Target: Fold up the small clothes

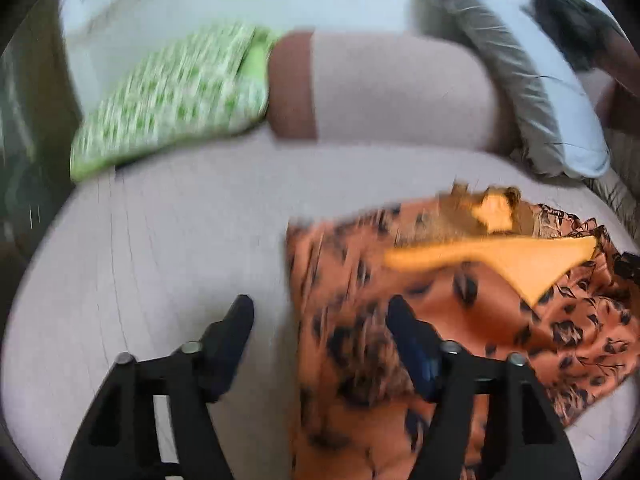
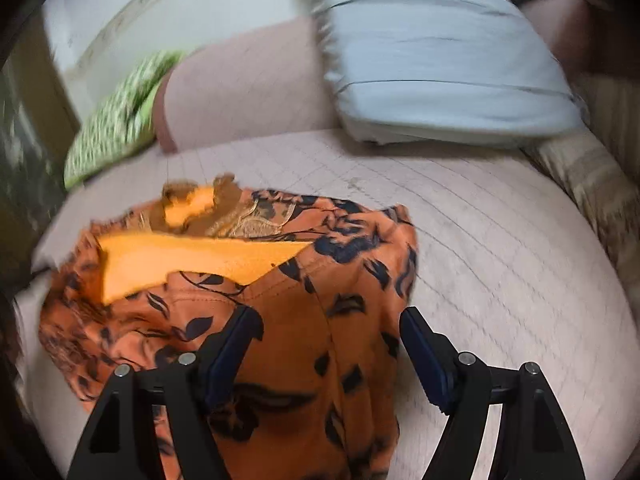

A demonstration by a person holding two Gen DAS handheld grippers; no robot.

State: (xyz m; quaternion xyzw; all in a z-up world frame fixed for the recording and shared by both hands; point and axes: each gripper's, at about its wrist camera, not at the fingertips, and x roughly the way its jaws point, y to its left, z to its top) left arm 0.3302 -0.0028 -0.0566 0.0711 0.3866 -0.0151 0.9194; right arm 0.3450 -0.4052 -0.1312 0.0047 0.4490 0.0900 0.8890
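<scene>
1. pale, finely ribbed fabric covered the sofa seat (image 2: 500, 240), a broad soft surface on which everything was laid.
2. a smooth grey-white pillow (image 2: 440, 60) and a green-and-white patterned cushion (image 1: 168, 108) were propped against the backrest, well apart from the work.
3. the orange garment (image 2: 288, 304), printed with dark leaves, was spread rumpled on the seat, its plain yellow-orange lining (image 2: 192, 258) turned out near the top.
4. the cloth was judged thin, light, limp and perhaps slippery; a hemmed edge or corner was judged the best place to be pinched.
5. the right gripper (image 2: 331, 334) was held with jaws apart above the garment's near part, nothing being gripped.
6. the left gripper (image 1: 320, 322) was likewise held agape, straddling the garment's left edge (image 1: 294, 320).
</scene>
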